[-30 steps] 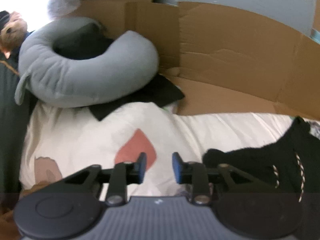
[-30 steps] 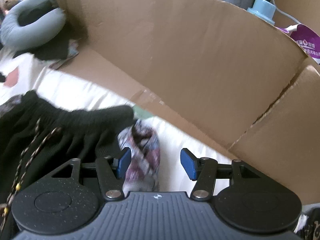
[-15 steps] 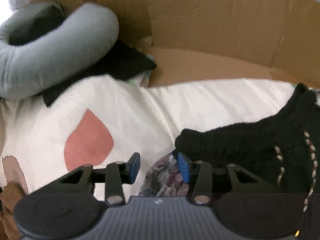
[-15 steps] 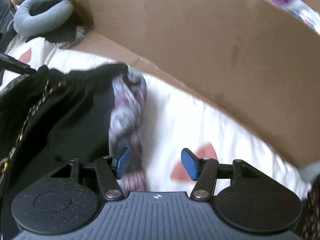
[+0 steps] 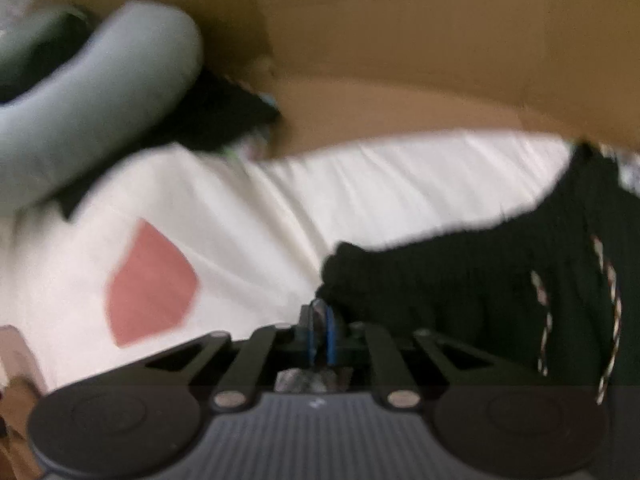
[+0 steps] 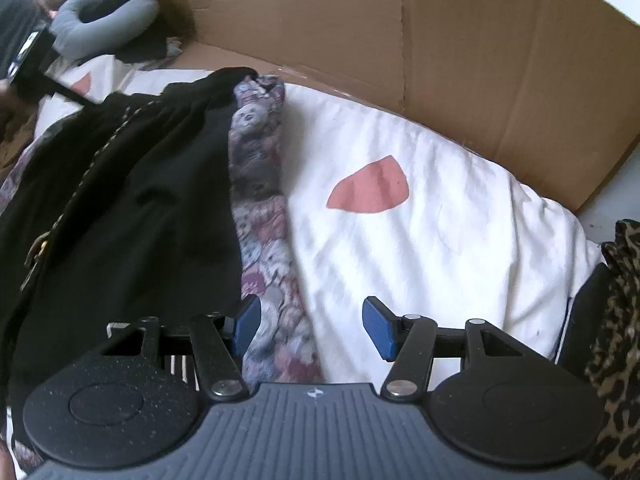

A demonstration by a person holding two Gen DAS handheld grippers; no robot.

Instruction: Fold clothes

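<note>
- Black fabric: a dark garment (image 6: 132, 184) with a gathered waistband and a striped drawcord (image 5: 608, 304) lies spread over a patterned cloth (image 6: 264, 216) on the white bedding (image 6: 400, 248), which carries pink shapes and is walled by cardboard (image 6: 440, 40).
- Left gripper (image 5: 319, 332): jaws drawn nearly together just beside the waistband's corner; a sliver of patterned cloth shows between the blue pads, so the pinch appears to be on that cloth edge. The view is blurred, and whether any black fabric is also caught cannot be told.
- Right gripper (image 6: 310, 326): jaws standing well apart and holding nothing; the near edge of the patterned cloth lies between them, the left pad beside the black garment's side.
- Step in hand, as judged: securing a corner at each side before a fold.
- Technique: lower the right pads astride the cloth edge and close on the same layers as the left hand holds; mismatched layers would drag the garments apart.
- Technique: lift both corners together, keeping the edge taut and level.
- Caution: keep clear of the drawcord, and of the grey neck pillow (image 5: 100, 104) at the far corner.
</note>
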